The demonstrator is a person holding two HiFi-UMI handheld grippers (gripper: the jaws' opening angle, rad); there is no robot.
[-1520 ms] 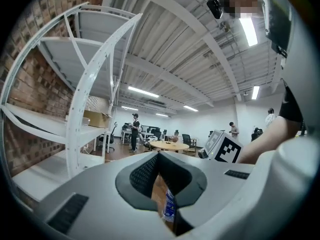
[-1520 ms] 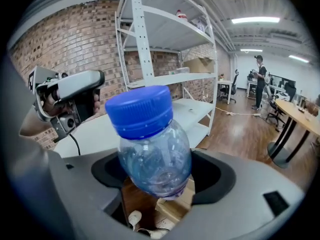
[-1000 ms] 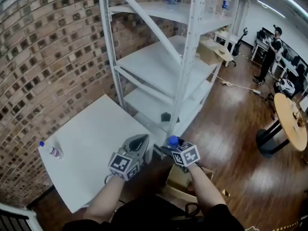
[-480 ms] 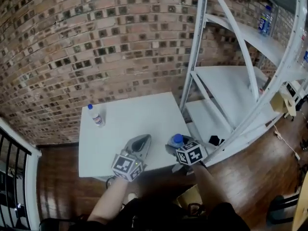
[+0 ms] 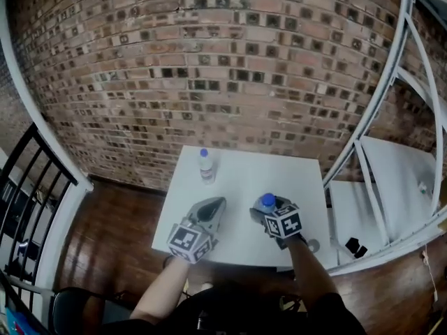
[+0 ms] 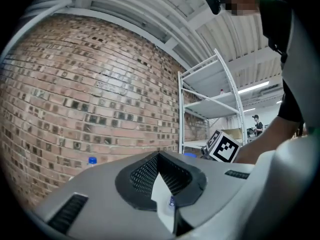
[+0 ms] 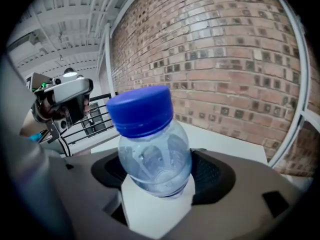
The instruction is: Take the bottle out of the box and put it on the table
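White surface (image 5: 241,180) lies under the right claw (image 5: 264,211) clenched on the blue-capped bottle (image 5: 267,201), left claw (image 5: 214,208) closed empty at its 9 o'clock, a second bottle (image 5: 205,166) standing at 11 o'clock.

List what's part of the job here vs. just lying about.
Job:
- bottle, clamped in the right hand-held gripper
- white table below it

Lying about:
- second bottle, upright at the table's far edge
- metal shelf rack
- left hand-held gripper, shut and empty
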